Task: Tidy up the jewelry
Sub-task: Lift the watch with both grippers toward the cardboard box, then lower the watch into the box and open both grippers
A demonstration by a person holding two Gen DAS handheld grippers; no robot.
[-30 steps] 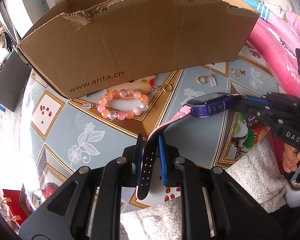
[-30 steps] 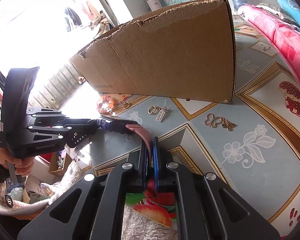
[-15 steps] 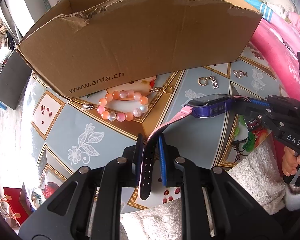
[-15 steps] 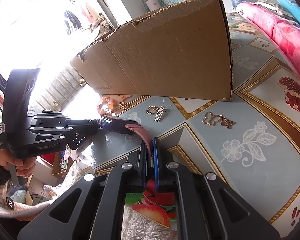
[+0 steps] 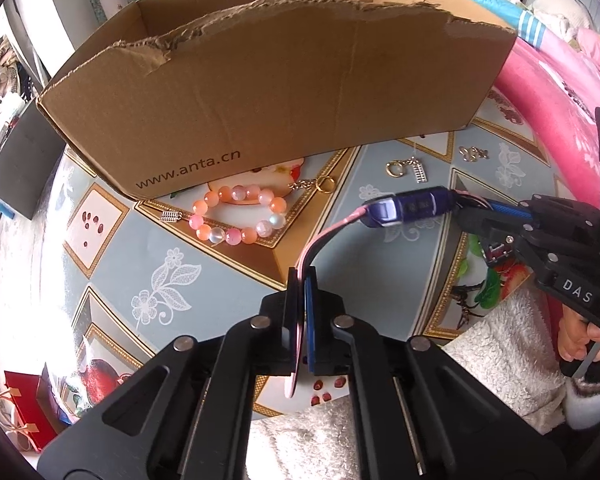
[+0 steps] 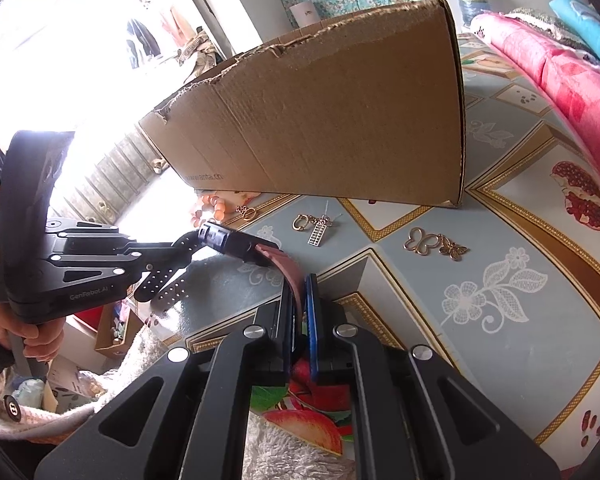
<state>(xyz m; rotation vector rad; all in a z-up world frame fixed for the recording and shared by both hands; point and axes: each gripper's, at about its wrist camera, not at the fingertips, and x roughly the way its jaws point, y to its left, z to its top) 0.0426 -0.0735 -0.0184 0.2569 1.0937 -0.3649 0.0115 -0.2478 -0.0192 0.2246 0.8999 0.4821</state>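
Observation:
A watch with a blue-purple body (image 5: 410,206) and a pink strap (image 5: 332,232) hangs above the patterned table, stretched between both grippers. My left gripper (image 5: 301,280) is closing, and its pads press on the pink strap's end. From the right, my right gripper (image 5: 466,210) is shut on the other strap end. In the right wrist view, the right gripper (image 6: 300,284) pinches the strap, the watch body (image 6: 230,242) sits just beyond, and the left gripper (image 6: 188,246) reaches in from the left. A pink-orange bead bracelet (image 5: 240,216) lies before the cardboard box (image 5: 280,92).
A gold ring with an abacus charm (image 5: 406,168), butterfly charms (image 6: 436,244), a toggle clasp (image 5: 318,184) and a small silver charm (image 5: 171,216) lie on the table. A pink blanket (image 5: 548,92) borders the right side. A red bag (image 5: 20,408) sits below the table's left edge.
The left jaws have narrowed onto the pink strap, which now stands edge-on between the pads. The watch body has rolled slightly. The right gripper has kept its grip.

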